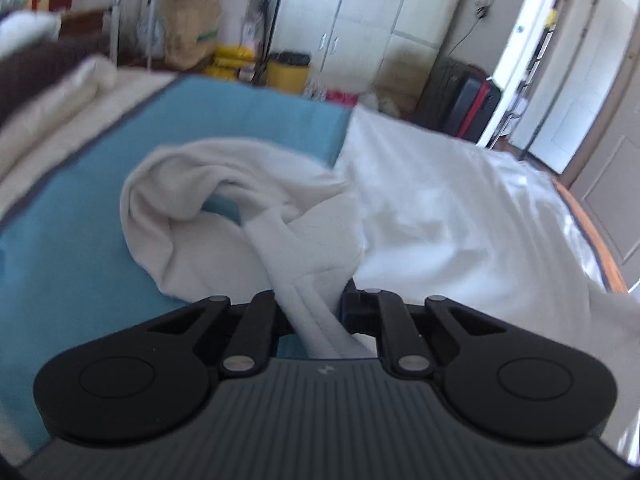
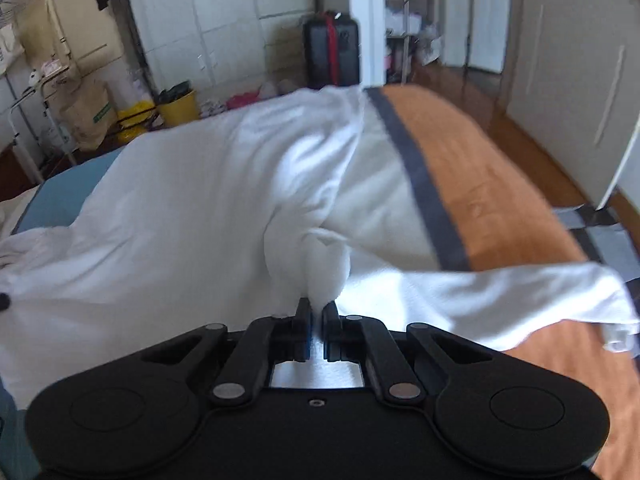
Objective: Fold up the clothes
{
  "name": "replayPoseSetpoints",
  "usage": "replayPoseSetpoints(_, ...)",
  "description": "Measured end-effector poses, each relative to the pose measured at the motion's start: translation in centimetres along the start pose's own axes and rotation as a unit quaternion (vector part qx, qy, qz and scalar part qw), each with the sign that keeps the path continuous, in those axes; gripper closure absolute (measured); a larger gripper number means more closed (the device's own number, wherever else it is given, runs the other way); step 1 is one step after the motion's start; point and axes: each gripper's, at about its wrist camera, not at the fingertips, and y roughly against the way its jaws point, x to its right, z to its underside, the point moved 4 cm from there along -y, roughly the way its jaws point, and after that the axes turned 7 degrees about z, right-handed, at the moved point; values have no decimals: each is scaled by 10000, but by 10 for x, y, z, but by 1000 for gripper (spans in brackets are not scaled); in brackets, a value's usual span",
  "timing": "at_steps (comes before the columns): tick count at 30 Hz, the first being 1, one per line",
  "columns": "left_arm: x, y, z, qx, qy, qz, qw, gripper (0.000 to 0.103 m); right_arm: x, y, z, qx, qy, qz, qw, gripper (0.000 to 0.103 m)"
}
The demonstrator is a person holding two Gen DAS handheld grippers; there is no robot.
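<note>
No writing can be read; a white garment over the bed is clamped by the left gripper and the right gripper.

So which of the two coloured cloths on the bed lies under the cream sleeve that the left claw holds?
The blue cloth; the cream sleeve loops over it. The orange cloth lies on the other side, beyond the dark stripe.
</note>
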Motion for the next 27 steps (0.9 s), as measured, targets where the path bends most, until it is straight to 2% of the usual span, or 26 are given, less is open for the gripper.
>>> replayPoseSetpoints(2, 2, 9, 6, -120, -91, 82, 9999, 92, 16, 28, 9, 412, 161, 688, 9966, 99)
replayPoseSetpoints(3, 1, 5, 12, -259, -86, 53, 9996, 92, 22, 31, 15, 431, 173, 953, 9944, 100)
replayPoseSetpoints(4, 0, -2, 18, -426, -60, 10, 9991, 92, 30, 29, 20, 356, 134, 1154, 9926, 103)
replayPoseSetpoints(7, -4, -28, 36, -909, 27, -168, 9957, 92, 58, -1, 28, -381, -319, 1280, 9905, 103)
replayPoseSetpoints(10, -1, -31, 37, -978, -48, -200, 9950, 92, 74, -15, 31, -647, -954, 767, 9904, 103)
replayPoseSetpoints(14, -2, -27, 34, -985, -65, -200, 9949, 89, 56, -10, 33, -464, -1468, -87, 9880, 88)
replayPoseSetpoints(15, -2, -26, 33, -997, -90, -221, 9947, 88, 48, -8, 31, -362, -1427, -222, 9889, 83)
replayPoseSetpoints(16, -2, -25, 32, -1018, -120, -233, 9945, 88, 35, -3, 28, -214, -1084, -234, 9936, 74)
replayPoseSetpoints(18, -2, -17, 24, -1077, -238, -182, 9937, 88, 11, 6, 23, 84, -395, -257, 9989, 71)
replayPoseSetpoints(19, -1, -6, 13, -987, -385, -112, 9943, 83, -4, 11, 21, 208, -51, -326, 9992, 70)
replayPoseSetpoints(20, 1, 5, 2, -896, -531, -42, 9946, 70, -24, 17, 24, 282, 292, -512, 9979, 68)
replayPoseSetpoints(21, 2, 16, -9, -805, -678, 28, 9944, 63, -44, 23, 27, 356, 634, -696, 9949, 67)
replayPoseSetpoints(23, 5, 37, -30, -621, -971, 168, 9932, 41, -84, 35, 33, 501, 1314, -1061, 9844, 56)
replayPoseSetpoints(25, 8, 57, -52, -458, -1289, 263, 9902, 35, -124, 42, 36, 504, 1692, -1614, 9710, 54)
replayPoseSetpoints(26, 5, 55, -61, -511, -1558, 146, 9864, 28, -145, 45, 37, 494, 1866, -1885, 9629, 54)
replayPoseSetpoints(27, 2, 48, -68, -751, -1876, 0, 9794, 25, -168, 48, 36, 512, 2072, -2111, 9539, 54)
